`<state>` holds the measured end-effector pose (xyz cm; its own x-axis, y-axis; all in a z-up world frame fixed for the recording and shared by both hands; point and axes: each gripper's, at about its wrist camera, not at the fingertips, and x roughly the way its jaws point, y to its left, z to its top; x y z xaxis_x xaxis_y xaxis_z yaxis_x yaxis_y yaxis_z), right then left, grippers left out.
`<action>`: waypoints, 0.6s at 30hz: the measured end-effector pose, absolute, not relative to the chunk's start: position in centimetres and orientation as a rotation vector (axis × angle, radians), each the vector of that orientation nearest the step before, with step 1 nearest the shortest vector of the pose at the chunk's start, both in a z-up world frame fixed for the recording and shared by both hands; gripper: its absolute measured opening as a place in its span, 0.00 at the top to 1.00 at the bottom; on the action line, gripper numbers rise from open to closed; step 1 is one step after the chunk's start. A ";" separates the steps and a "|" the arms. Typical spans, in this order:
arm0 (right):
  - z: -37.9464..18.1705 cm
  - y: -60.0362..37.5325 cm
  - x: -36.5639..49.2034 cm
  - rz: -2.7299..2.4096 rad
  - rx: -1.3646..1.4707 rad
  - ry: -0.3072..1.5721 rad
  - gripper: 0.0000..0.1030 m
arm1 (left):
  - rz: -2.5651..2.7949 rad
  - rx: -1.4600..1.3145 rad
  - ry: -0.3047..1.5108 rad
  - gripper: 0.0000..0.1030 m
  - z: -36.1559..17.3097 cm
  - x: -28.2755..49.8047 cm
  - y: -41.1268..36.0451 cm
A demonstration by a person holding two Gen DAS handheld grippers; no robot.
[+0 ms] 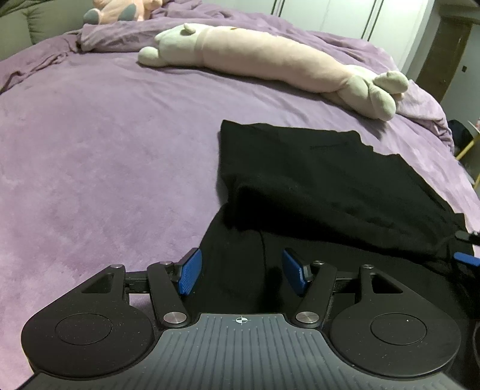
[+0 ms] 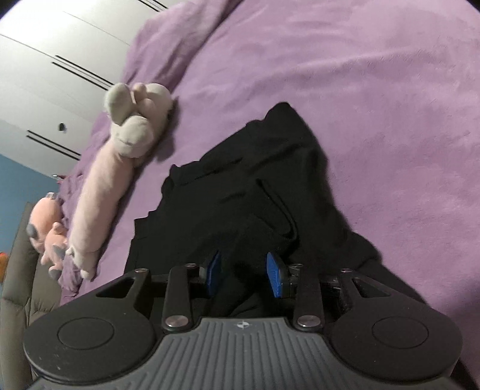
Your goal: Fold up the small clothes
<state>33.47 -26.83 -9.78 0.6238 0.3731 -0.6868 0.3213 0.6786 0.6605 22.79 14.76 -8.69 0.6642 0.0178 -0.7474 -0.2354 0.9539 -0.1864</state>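
A black garment lies partly folded on the purple bedspread. My left gripper is open, its blue pads on either side of the garment's near left edge. The cloth lies between the jaws, not pinched. My right gripper is also open, with black cloth lying between its blue pads. The right gripper's blue pad shows at the right edge of the left wrist view, at the garment's near right part.
A long pink and cream plush toy lies across the bed beyond the garment; it also shows in the right wrist view. A pink plush sits by the headboard. White wardrobe doors stand behind the bed.
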 end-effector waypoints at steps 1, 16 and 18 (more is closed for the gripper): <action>-9.7 -26.4 33.9 0.016 0.845 0.942 0.65 | 0.143 -0.270 0.834 0.37 -8.7 22.7 14.7; -7.1 -27.3 31.5 0.073 0.765 0.744 0.99 | 0.121 -0.258 0.797 0.37 -7.4 23.3 14.6; -6.9 -28.5 29.6 0.117 0.746 0.665 0.99 | 0.117 -0.252 0.783 0.36 -7.1 23.7 14.4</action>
<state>29.64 -28.54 -6.86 0.7906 0.3258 -0.5185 0.1302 0.7379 0.6622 23.73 14.43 -7.10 0.7039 0.0106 -0.7102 -0.1973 0.9635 -0.1811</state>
